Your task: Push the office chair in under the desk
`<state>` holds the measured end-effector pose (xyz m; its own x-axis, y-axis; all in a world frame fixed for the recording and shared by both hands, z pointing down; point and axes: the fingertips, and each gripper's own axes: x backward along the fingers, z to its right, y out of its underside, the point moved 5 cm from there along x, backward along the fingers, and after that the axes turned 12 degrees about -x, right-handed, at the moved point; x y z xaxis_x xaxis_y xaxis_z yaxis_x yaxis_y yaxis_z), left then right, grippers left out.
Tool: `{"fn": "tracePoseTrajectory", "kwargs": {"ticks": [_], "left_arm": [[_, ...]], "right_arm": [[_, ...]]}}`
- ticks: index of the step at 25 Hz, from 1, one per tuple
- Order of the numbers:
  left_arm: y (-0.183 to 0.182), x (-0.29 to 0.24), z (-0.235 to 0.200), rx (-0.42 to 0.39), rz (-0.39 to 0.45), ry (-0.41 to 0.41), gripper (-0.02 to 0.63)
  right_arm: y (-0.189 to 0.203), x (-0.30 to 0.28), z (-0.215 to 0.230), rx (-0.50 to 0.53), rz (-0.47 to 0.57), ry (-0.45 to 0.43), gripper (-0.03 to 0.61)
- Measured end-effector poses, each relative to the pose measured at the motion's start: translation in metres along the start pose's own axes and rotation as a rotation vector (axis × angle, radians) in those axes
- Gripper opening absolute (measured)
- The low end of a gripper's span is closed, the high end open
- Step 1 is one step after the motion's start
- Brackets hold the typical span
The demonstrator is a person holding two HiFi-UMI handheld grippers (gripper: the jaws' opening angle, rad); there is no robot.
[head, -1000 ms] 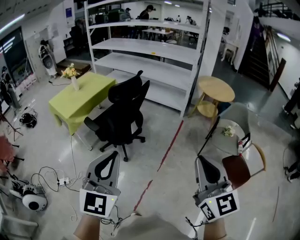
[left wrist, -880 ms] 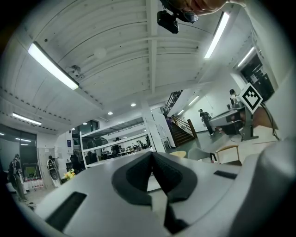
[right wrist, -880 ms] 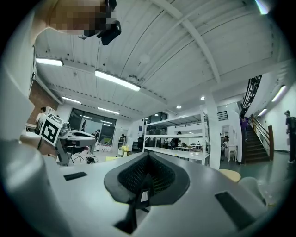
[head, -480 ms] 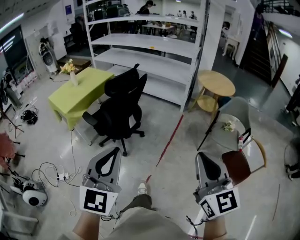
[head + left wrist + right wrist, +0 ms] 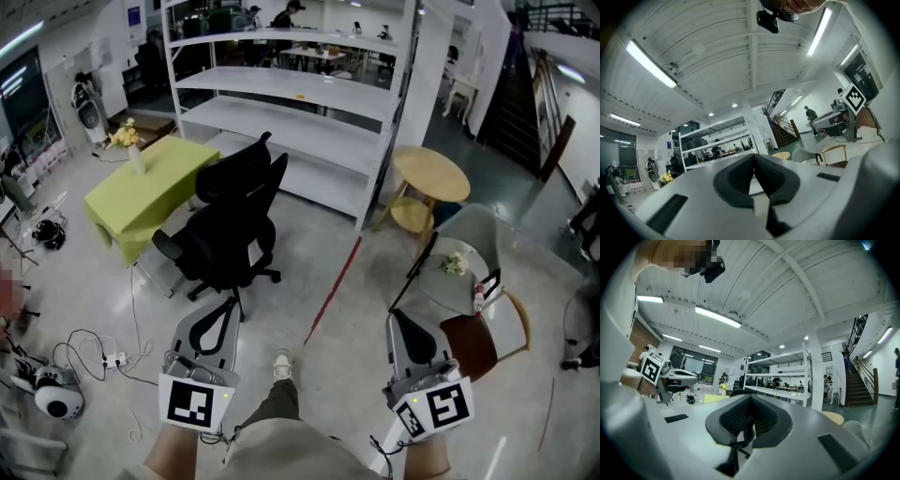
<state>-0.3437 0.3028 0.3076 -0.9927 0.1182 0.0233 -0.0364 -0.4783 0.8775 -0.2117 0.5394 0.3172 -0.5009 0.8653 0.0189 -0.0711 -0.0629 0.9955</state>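
The left gripper (image 5: 226,307) and right gripper (image 5: 400,319) are held closed, empty, with the black office chair (image 5: 230,225) seen ahead of the left

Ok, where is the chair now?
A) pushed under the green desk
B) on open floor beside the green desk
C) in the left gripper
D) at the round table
B: the chair stands beside the desk, its seat not under the top.
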Motion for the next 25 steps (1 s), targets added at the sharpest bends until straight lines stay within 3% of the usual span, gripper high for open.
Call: {"fn": "tracePoseTrajectory", "kwargs": {"ticks": [9, 14, 25], "left_arm": [[0.03, -0.076, -0.036, -0.011, -0.024, -0.004, 0.006], [0.049, -0.13, -0.062, -0.068, -0.04, 0.028, 0.006], [0.107, -0.255, -0.134, -0.103, -0.067, 0.065, 0.006]], "right_arm": [[0.01, -0.089, 0.037, -0.005, -0.049, -0.01, 0.006], [0.009, -0.15, 0.057, -0.002, -0.078, -0.017, 0.006], [0.017, -0.318, 0.098, -0.008, -0.132, -0.052, 0.006]]}}
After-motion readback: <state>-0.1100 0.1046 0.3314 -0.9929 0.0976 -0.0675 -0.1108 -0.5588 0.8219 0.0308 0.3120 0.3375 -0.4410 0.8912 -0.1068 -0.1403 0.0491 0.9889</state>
